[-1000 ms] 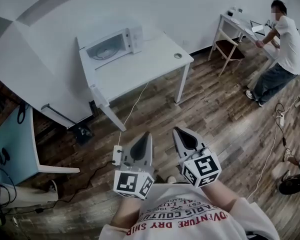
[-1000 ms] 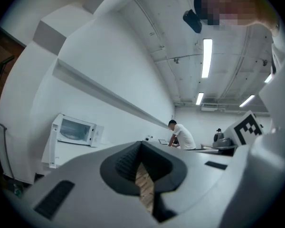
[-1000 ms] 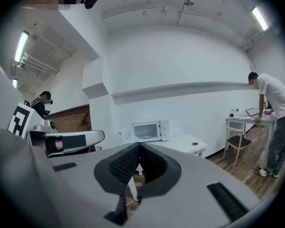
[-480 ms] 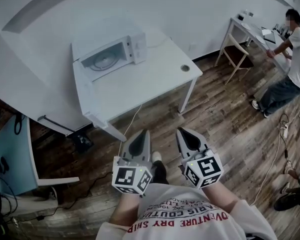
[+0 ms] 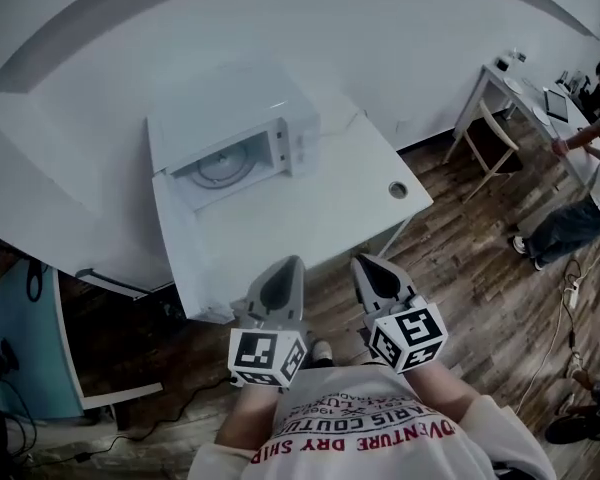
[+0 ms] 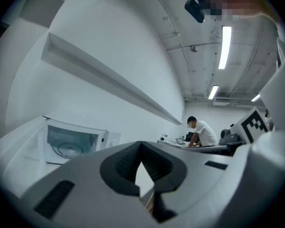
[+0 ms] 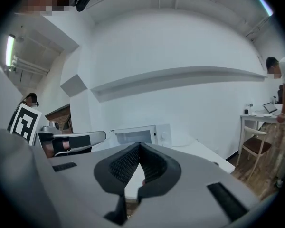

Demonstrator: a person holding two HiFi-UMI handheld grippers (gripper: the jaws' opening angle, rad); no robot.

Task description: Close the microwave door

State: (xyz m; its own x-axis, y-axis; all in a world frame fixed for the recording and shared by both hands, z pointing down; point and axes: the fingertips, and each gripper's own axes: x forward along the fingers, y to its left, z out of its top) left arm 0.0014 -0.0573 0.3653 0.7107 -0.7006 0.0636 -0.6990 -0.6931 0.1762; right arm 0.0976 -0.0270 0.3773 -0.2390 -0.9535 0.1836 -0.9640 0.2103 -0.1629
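A white microwave (image 5: 235, 133) stands at the back left of a white table (image 5: 350, 203). Its door (image 5: 185, 253) hangs wide open, swung out to the left toward the table's front edge, and the glass turntable inside shows. My left gripper (image 5: 288, 264) and right gripper (image 5: 366, 262) are held side by side close to my body, short of the table's front edge and well apart from the door. Both are shut with nothing between the jaws. The left gripper view has the microwave (image 6: 73, 144) at lower left, beyond the shut left gripper (image 6: 140, 144). The right gripper view shows the microwave (image 7: 138, 135) straight ahead, past the right gripper (image 7: 139, 145).
A small round grommet (image 5: 397, 189) sits in the table top at the right. A person (image 5: 592, 163) leans at a second desk (image 5: 525, 93) at the far right, with a wooden chair (image 5: 490, 140) beside it. A light blue cabinet (image 5: 25, 328) stands at the left. The floor is wood planks.
I have come closer to the table: the microwave and its open door look larger and nearer. Both grippers stay shut in front of my body.
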